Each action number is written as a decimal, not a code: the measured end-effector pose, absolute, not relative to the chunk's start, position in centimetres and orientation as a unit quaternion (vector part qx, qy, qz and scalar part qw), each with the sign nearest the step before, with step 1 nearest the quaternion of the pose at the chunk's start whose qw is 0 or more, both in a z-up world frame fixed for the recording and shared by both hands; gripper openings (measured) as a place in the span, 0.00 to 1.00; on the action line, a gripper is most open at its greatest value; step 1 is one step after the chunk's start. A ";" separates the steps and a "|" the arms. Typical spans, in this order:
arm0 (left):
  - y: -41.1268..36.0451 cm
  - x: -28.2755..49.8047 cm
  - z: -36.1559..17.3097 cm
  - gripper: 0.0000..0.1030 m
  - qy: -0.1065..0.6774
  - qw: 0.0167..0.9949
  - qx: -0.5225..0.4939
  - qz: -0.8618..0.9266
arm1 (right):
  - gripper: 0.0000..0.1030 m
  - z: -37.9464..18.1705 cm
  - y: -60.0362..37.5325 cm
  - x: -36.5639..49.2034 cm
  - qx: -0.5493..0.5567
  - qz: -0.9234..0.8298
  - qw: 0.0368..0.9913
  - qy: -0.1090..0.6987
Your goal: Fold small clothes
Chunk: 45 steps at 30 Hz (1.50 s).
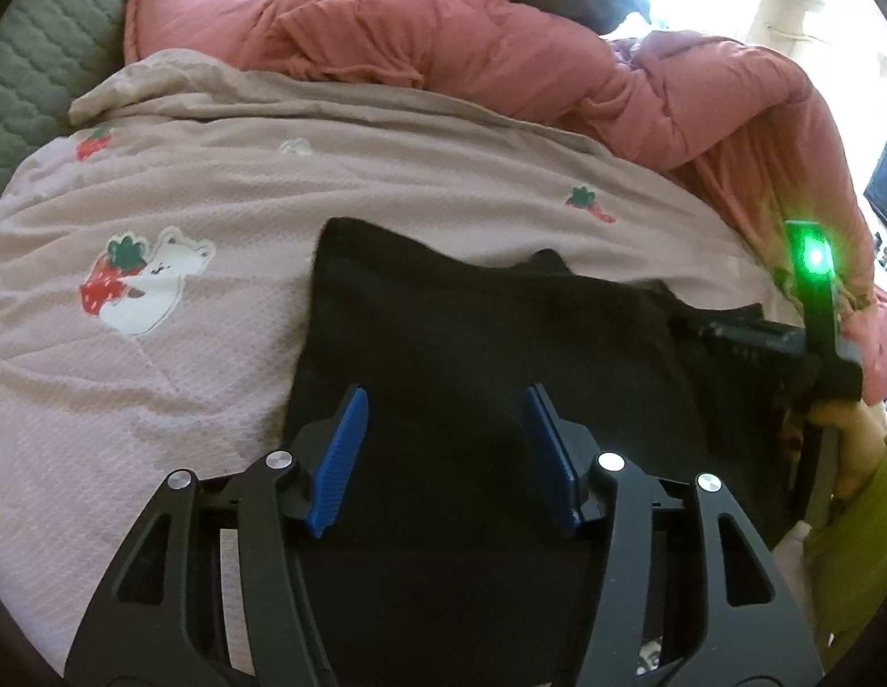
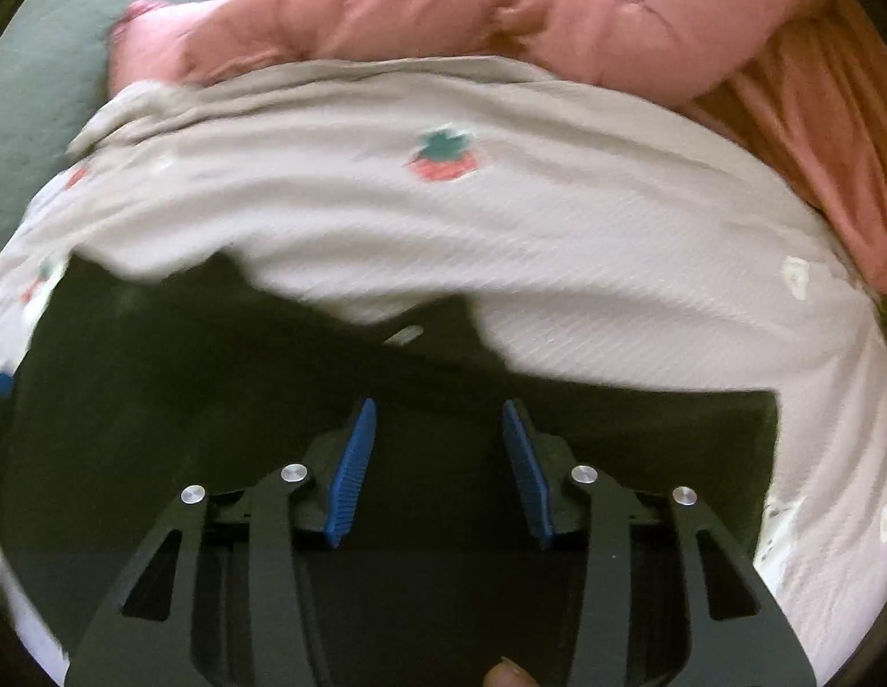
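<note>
Okay, left wrist view: my left gripper (image 1: pixel 446 401) hangs with jaws parted, nothing pinched, directly over the black garment (image 1: pixel 472 315) lying flat on the strawberry-print blanket (image 1: pixel 214 183). Garment's long axis runs sideways toward my right gripper (image 1: pixel 810 338) at its far right end, by the pink quilt (image 1: pixel 501 51).

Right wrist view, blurry: right gripper (image 2: pixel 440 409) also parted, empty, over the same black garment (image 2: pixel 214 372), whose upper edge lies just ahead. Judging both hands equally near, each over its own end.
</note>
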<state>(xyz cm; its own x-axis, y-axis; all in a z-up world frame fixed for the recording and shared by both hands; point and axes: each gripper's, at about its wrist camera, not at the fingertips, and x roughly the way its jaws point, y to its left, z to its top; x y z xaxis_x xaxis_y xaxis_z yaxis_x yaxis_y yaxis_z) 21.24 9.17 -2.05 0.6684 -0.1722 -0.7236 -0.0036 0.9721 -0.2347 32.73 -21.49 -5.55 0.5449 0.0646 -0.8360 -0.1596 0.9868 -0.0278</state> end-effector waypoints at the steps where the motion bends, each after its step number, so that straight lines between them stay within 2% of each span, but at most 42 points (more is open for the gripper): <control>1: 9.6 21.2 -2.2 0.47 0.405 0.907 -0.110 -0.040 | 0.43 -4.9 -22.3 32.6 -0.035 0.054 0.884 0.463; 7: 11.1 21.4 -2.3 0.47 0.402 0.908 -0.114 -0.015 | 0.45 -0.9 -28.3 29.3 -0.012 0.009 0.918 0.397; 12: 11.8 21.8 -3.1 0.47 0.415 0.902 -0.117 -0.003 | 0.49 -1.5 -30.7 28.5 -0.044 0.018 0.905 0.423; 19: 11.7 21.5 -3.6 0.47 0.406 0.906 -0.118 -0.014 | 0.50 -3.6 -32.0 30.2 0.002 0.030 0.900 0.435; 21: 11.5 21.6 -3.7 0.40 0.403 0.907 -0.119 -0.021 | 0.50 -4.1 -31.7 30.6 -0.003 0.039 0.898 0.439; 22: 11.4 21.6 -3.6 0.26 0.401 0.908 -0.116 -0.023 | 0.40 -4.3 -31.4 30.8 -0.005 0.051 0.895 0.442; 23: 11.4 21.6 -3.6 0.14 0.399 0.909 -0.114 -0.024 | 0.17 -4.4 -31.2 30.7 -0.005 0.059 0.894 0.444; 25: 11.2 21.4 -3.3 0.08 0.392 0.913 -0.109 -0.027 | 0.14 -4.1 -31.3 30.6 0.002 0.067 0.895 0.441; 31: 12.0 21.0 -2.0 0.05 0.363 0.921 -0.137 -0.040 | 0.11 -1.6 -34.3 29.6 0.097 0.053 0.916 0.386; 37: 12.8 21.6 -2.3 0.04 0.364 0.920 -0.144 -0.023 | 0.12 -4.9 -34.2 31.4 0.078 -0.008 0.890 0.449; 40: 12.9 21.9 -3.3 0.06 0.384 0.910 -0.151 -0.020 | 0.16 -6.2 -33.7 31.1 0.063 -0.027 0.884 0.463; 43: 13.0 21.6 -2.9 0.09 0.383 0.910 -0.156 -0.020 | 0.39 -5.1 -34.3 30.0 0.081 -0.027 0.888 0.453; 45: 13.5 21.3 -2.5 0.15 0.379 0.909 -0.173 -0.025 | 0.42 -4.3 -34.5 28.6 0.095 -0.012 0.890 0.446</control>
<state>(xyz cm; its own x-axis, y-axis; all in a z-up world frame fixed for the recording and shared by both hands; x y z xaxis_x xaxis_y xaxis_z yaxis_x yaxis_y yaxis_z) 21.32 13.51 -2.49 0.7120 -0.1755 -0.6799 -0.0858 0.9393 -0.3323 28.63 -34.54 -4.34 0.6019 0.0642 -0.7960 0.1058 0.9816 0.1592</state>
